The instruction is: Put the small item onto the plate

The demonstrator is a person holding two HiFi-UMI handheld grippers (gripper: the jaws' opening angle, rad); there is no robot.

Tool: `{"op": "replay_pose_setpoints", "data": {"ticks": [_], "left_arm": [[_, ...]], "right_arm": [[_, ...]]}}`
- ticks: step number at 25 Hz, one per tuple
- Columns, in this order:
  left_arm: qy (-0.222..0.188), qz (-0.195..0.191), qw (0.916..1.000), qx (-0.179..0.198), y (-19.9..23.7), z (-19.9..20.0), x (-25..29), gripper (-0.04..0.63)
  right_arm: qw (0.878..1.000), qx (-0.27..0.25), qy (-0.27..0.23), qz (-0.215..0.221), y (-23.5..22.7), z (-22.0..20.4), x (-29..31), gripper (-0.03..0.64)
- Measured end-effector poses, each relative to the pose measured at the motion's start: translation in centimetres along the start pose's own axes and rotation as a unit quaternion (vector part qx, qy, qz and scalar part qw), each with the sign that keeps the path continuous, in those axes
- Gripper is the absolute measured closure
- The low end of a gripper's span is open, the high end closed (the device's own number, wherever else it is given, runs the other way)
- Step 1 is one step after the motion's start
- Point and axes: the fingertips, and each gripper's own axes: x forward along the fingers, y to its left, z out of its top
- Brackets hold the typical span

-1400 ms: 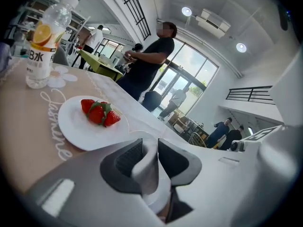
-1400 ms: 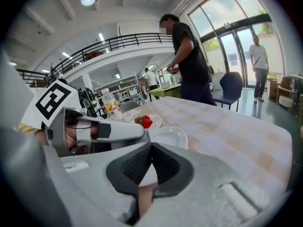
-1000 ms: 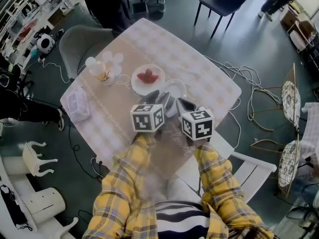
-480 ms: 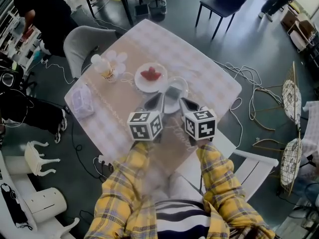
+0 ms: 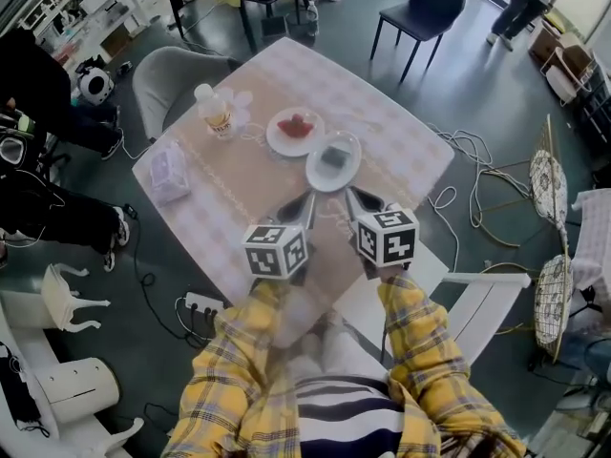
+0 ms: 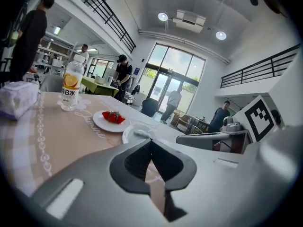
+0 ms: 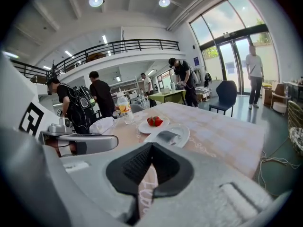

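Item (image 5: 333, 156) lies on plate (image 5: 351, 145) ahead of right hand-held gripper (image 5: 353, 195).

Bright daylight from tall windows (image 6: 176, 65) plus ceiling spots (image 7: 96, 1); strong fisheye warp, dark corners, soft foreground

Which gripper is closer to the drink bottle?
Left. The bottle stands ahead and off to the left of the left gripper. The right gripper is on the left one's other side, farther from it.

Tall glazed doors (image 6: 176, 82) and round ceiling lamps (image 6: 163, 16) light a grey floor (image 5: 496, 74) with a black chair (image 5: 425, 3)
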Motion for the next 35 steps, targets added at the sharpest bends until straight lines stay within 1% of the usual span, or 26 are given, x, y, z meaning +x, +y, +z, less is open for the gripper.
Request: {"op": "replay_pose_setpoints", "data": {"ticks": [5, 8, 12, 14, 25, 35], "left_arm": [[-0.011, -0.006, 0.9999, 0.001, -1.6, -0.4, -4.3, 0.594], [-0.009, -0.013, 0.9999, -0.003, -2.5, -0.8, -6.7, 0.594], [-0.009, -0.019, 0.9996, 0.018, -4.0, -1.5, -9.7, 0.594], [-0.014, -0.02, 0.9994, 0.025, -4.6, -1.6, -11.1, 0.594], [-0.042, -0.034, 0.9981, 0.029, -6.9, -3.2, -17.6, 0.594], [-0.075, -0.031, 0.9963, 0.028, -7.9, -5.0, -22.7, 0.594]], "right_arm": [[1.0, -0.004, -0.007, 0.0, 2.4, -0.8, -3.2, 0.62], [1.0, -0.007, -0.009, 0.001, 4.0, -1.5, -5.0, 0.62], [1.0, -0.011, -0.013, 0.001, 5.6, -2.3, -7.5, 0.62], [1.0, -0.011, -0.017, 0.001, 6.2, -2.5, -8.7, 0.62], [0.999, -0.008, -0.039, -0.004, 8.7, -4.0, -14.9, 0.62], [0.998, -0.014, -0.065, -0.006, 11.2, -5.5, -19.1, 0.62]]}}
